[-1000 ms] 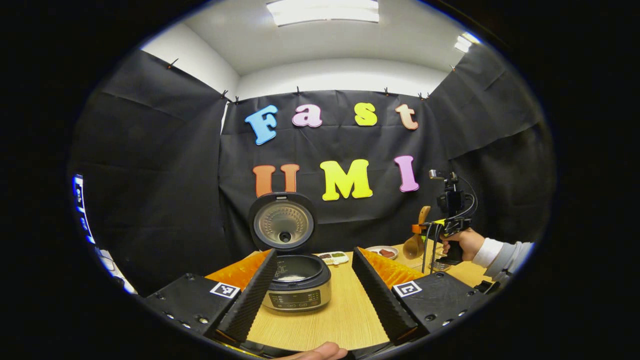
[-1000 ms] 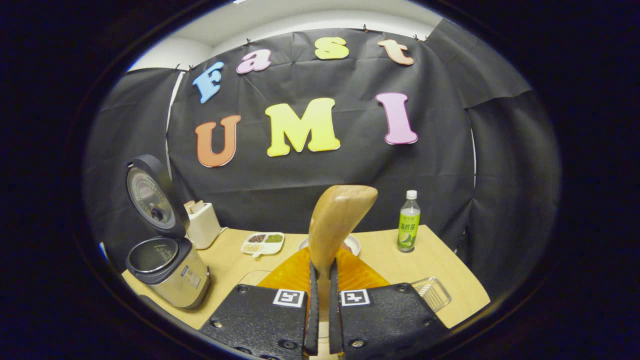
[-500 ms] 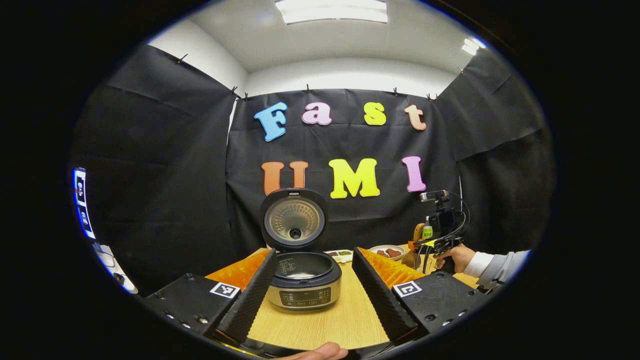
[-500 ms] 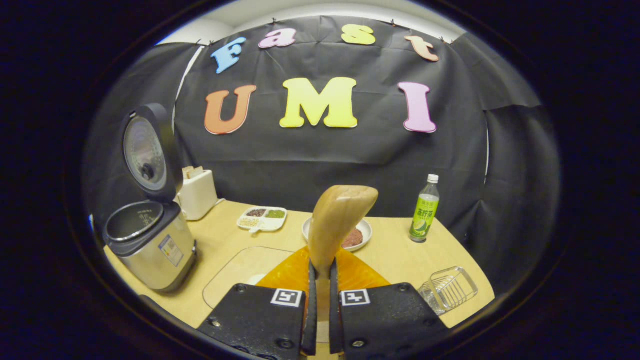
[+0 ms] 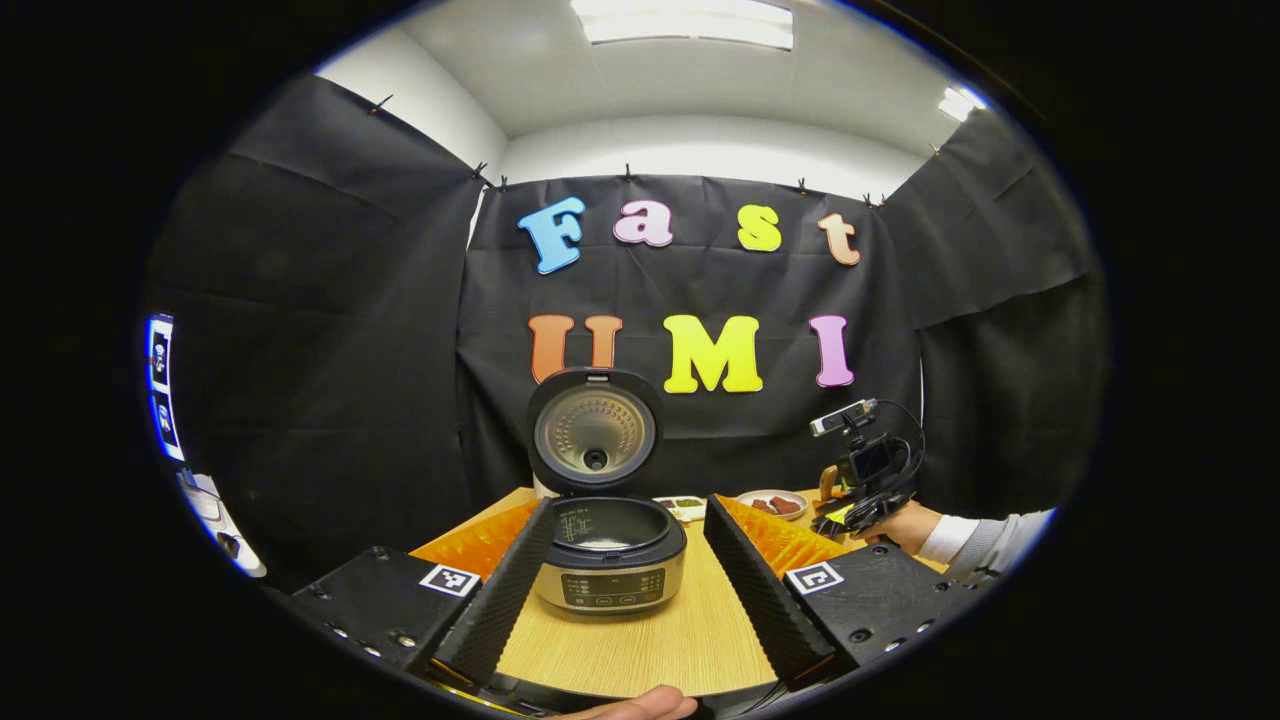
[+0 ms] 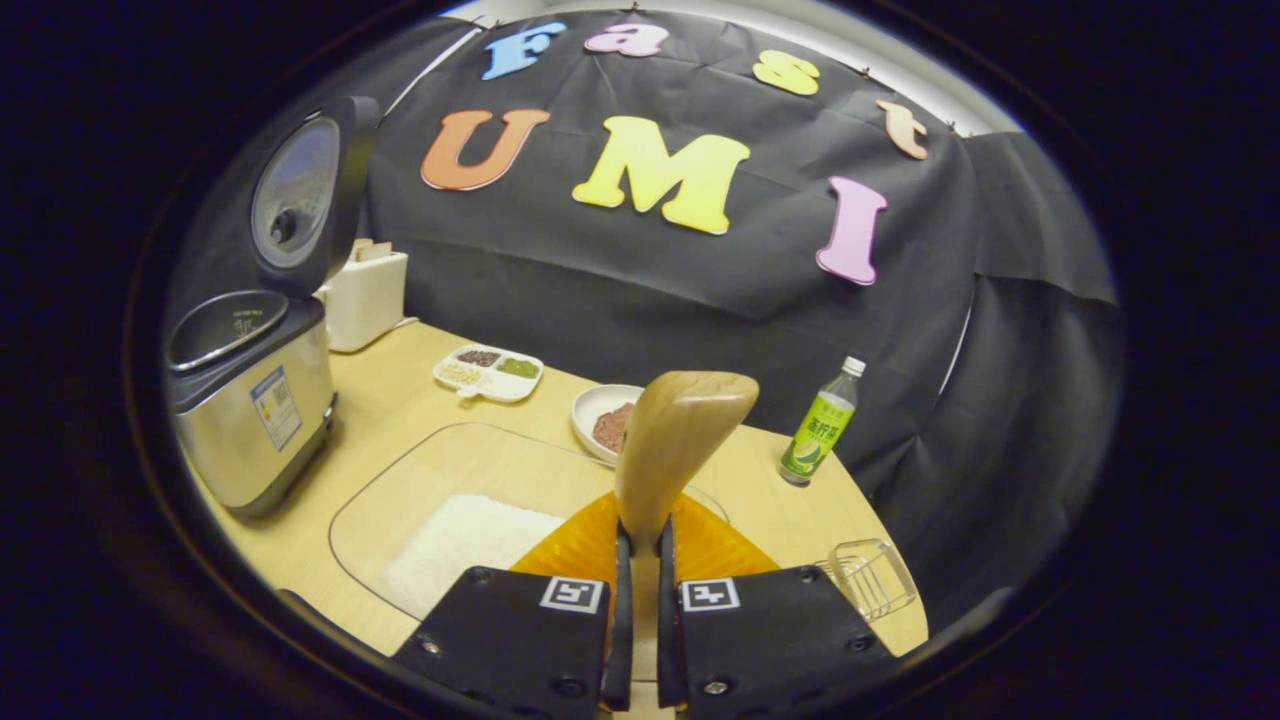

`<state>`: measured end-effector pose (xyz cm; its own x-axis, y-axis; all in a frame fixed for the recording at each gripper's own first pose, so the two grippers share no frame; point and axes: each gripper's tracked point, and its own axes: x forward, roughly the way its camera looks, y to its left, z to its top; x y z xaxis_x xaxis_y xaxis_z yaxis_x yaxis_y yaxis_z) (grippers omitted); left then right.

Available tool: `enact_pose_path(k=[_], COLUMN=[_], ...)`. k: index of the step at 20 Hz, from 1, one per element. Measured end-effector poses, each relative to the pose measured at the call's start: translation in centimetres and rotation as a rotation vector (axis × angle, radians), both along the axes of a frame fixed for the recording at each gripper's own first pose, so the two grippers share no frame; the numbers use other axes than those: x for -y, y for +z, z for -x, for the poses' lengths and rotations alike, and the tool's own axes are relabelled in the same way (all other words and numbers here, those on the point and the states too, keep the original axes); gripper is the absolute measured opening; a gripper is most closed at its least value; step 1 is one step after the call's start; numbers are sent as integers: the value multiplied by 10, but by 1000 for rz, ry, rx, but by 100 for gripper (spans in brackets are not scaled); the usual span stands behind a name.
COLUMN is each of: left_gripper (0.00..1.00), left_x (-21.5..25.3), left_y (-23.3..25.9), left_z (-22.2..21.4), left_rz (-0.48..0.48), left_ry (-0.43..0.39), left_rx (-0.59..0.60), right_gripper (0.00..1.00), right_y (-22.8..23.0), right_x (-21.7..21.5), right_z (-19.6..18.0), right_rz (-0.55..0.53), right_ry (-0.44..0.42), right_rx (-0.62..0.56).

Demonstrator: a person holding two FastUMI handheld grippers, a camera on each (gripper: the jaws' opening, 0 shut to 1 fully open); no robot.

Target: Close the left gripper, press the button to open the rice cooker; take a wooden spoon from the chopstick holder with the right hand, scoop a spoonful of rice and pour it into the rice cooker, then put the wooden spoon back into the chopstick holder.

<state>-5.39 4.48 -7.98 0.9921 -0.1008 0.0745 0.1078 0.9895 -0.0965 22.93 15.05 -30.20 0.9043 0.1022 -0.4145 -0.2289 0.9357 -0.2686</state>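
Right gripper view, right hand-held gripper (image 6: 640, 610): fingers drawn close together, clenched on the handle of the wooden spoon (image 6: 675, 450); both fingers press on it.
Wooden spoon: stands up from between the fingers, bowl end uppermost, held above the desk (image 6: 400, 400).
Tray of rice: a clear shallow tray (image 6: 440, 470) lies on the desk just ahead of the right hand-held gripper, with a white heap of rice (image 6: 460, 550) in its near part.
Rice cooker: in the right gripper view it sits at the left of the desk (image 6: 250, 400), lid raised upright, inner pot exposed.
Left gripper view, left hand-held gripper (image 5: 630, 590): released, fingers spread wide, touching nothing; the rice cooker (image 5: 610, 560) shows between them, farther off on the desk.
Right hand-held gripper from the left view: seen at far right (image 5: 860, 480), held by a hand (image 5: 900, 525) in a light sleeve.
Other things: a white divided dish (image 6: 488, 372), a white bowl with brown contents (image 6: 605, 420), a green bottle (image 6: 820, 430), a wire holder (image 6: 868, 578) at the right edge of the desk, and a white box (image 6: 365, 295) behind the rice cooker.
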Motion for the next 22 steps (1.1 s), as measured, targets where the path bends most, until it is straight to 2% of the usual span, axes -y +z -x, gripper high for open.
enact_pose_path(k=[6,10,14,18,22], left_gripper=[96,96,96,96,96], left_x=[-5,-7,-5,-1,1], left_y=[-5,-3,-8,-15,-20], left_z=[0,1,0,-1,1], left_rz=[-13,-1,-18,-40,-45], left_ry=[10,11,4,-1,-12], left_rx=[-8,-5,-8,-28,-44], right_gripper=[16,15,14,10,10], right_y=[-9,-7,-9,-13,-7], right_x=[-39,-52,-48,-34,-30], right_z=[20,25,21,15,14], right_rz=[-207,-386,-557,-752,-926], right_ry=[27,-7,-39,-100,-120], right_rx=[-116,-161,-213,-311,-393])
